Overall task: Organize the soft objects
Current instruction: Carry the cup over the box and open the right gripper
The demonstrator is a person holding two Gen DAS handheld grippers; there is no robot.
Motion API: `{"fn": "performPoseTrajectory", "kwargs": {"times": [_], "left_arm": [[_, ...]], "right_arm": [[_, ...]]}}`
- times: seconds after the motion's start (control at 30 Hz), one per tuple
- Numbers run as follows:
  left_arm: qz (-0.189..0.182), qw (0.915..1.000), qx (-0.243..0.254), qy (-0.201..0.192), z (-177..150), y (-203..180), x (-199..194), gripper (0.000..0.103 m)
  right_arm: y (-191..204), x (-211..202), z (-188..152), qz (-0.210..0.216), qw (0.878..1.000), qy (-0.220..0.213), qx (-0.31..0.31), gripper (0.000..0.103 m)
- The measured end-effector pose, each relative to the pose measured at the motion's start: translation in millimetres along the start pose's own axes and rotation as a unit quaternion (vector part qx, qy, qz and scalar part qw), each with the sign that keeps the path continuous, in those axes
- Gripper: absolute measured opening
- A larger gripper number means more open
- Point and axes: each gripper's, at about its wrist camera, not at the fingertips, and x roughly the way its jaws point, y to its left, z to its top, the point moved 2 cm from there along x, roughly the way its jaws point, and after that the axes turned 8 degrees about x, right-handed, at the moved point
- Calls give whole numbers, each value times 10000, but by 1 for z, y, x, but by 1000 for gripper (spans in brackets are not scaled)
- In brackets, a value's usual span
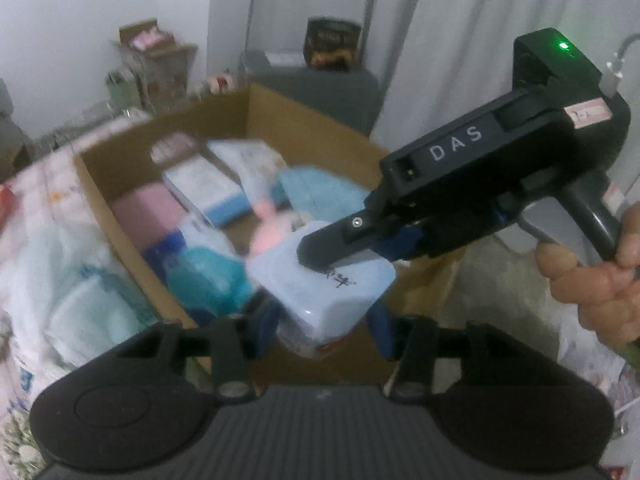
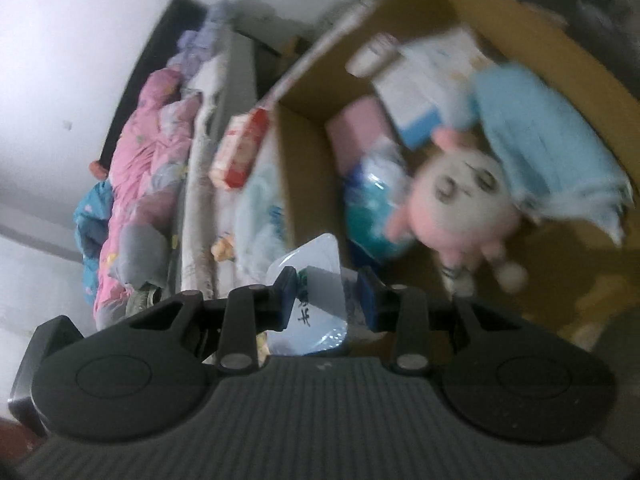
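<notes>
A light blue tissue pack (image 1: pixel 328 296) hangs over the near rim of an open cardboard box (image 1: pixel 256 108). My left gripper (image 1: pixel 324 328) is shut on its lower end. My right gripper (image 1: pixel 320 256) comes in from the right and is shut on its top. In the right wrist view the same pack (image 2: pixel 320 300) sits between my right gripper's (image 2: pixel 326 300) blue pads (image 2: pixel 286 294). The box (image 2: pixel 520 20) holds a pink plush doll (image 2: pixel 460 200), a blue towel (image 2: pixel 552 152), tissue packs (image 2: pixel 424 92) and a pink pack (image 2: pixel 356 128).
The box stands on a bed with a floral sheet (image 1: pixel 40 240). Pink bedding (image 2: pixel 144 168) and a red-white pack (image 2: pixel 240 148) lie beside the box. A grey chair (image 1: pixel 320 88) and shelf clutter (image 1: pixel 152 64) stand behind. A hand (image 1: pixel 596 272) holds the right gripper's handle.
</notes>
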Motion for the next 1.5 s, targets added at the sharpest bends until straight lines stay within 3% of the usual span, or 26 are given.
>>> {"fn": "performPoseTrajectory", "kwargs": {"times": [0.17, 0.27, 0.4, 0.57, 0.73, 1.07, 1.33, 1.5], "left_arm": [[-135, 9990, -138, 412, -8, 9, 22, 49], [-72, 9989, -53, 452, -9, 8, 25, 49], [-64, 9993, -31, 371, -4, 5, 22, 51], [-7, 9999, 57, 162, -5, -2, -3, 54], [148, 9999, 66, -55, -13, 4, -30, 58], [635, 9961, -536, -295, -57, 39, -80, 59], [1174, 9873, -1036, -263, -94, 67, -95, 59], [1523, 9789, -1308, -368, -119, 79, -108, 65]], "right_arm": [[-33, 29, 1, -47, 9985, 419, 338, 33], [-46, 47, 3, -259, 9973, 601, 338, 34], [-48, 59, 7, -291, 9970, 666, 258, 34], [-45, 61, 8, -601, 9962, 626, 83, 35], [-45, 59, 13, -637, 9961, 605, 8, 35], [-66, 83, 15, -214, 9930, 1111, 342, 31], [-53, 92, 3, -290, 9910, 1304, 116, 31], [-35, 84, -4, -507, 9923, 1086, -297, 35]]}}
